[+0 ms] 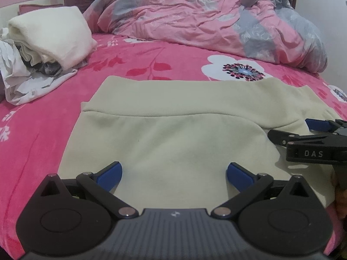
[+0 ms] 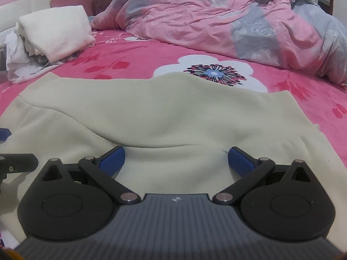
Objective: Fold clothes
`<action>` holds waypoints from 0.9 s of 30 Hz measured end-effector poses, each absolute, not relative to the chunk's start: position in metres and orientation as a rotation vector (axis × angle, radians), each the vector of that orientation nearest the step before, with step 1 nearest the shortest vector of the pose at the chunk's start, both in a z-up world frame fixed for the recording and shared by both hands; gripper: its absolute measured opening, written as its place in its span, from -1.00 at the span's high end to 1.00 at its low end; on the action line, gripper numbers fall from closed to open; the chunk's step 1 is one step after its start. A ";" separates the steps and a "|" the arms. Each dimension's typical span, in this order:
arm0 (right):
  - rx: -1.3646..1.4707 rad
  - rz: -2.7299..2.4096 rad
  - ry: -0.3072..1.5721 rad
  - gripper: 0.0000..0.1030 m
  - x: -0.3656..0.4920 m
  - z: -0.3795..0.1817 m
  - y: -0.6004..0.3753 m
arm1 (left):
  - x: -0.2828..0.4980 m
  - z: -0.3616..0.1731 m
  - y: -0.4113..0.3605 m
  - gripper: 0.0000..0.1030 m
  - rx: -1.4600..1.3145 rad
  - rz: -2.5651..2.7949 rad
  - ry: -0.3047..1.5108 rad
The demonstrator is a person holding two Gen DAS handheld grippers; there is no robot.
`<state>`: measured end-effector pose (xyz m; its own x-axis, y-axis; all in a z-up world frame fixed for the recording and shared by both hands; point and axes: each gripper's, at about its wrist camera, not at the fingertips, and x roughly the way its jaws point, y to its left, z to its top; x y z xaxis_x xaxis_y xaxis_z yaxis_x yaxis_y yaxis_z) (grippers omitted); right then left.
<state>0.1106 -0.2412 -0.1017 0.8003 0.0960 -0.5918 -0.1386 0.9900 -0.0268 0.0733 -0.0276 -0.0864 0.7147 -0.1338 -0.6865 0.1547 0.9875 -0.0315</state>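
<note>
While both jaws stand spread and empty, the left gripper [image 1: 174, 173] and right gripper [image 2: 176, 159] hover over a cream fleece garment [image 1: 173, 134] lying flat on the pink floral bedsheet [image 1: 43, 125], one layer lapped over another. Soft and limp, it likely grips best at an edge. Its near hem is hidden.
</note>
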 end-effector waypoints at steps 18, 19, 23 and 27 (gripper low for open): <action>-0.059 0.124 0.608 -0.98 0.106 -0.105 -0.242 | 0.120 -0.063 -0.029 -1.00 0.020 -0.149 0.669; -0.058 0.124 0.608 -0.98 0.106 -0.105 -0.242 | 0.127 -0.072 -0.028 -1.00 0.028 -0.131 0.710; -0.061 0.121 0.608 -0.98 0.106 -0.106 -0.241 | 0.126 -0.087 -0.022 -1.00 0.000 -0.150 0.703; -0.060 0.122 0.616 -0.98 0.106 -0.104 -0.241 | 0.124 -0.088 -0.020 -1.00 -0.007 -0.154 0.700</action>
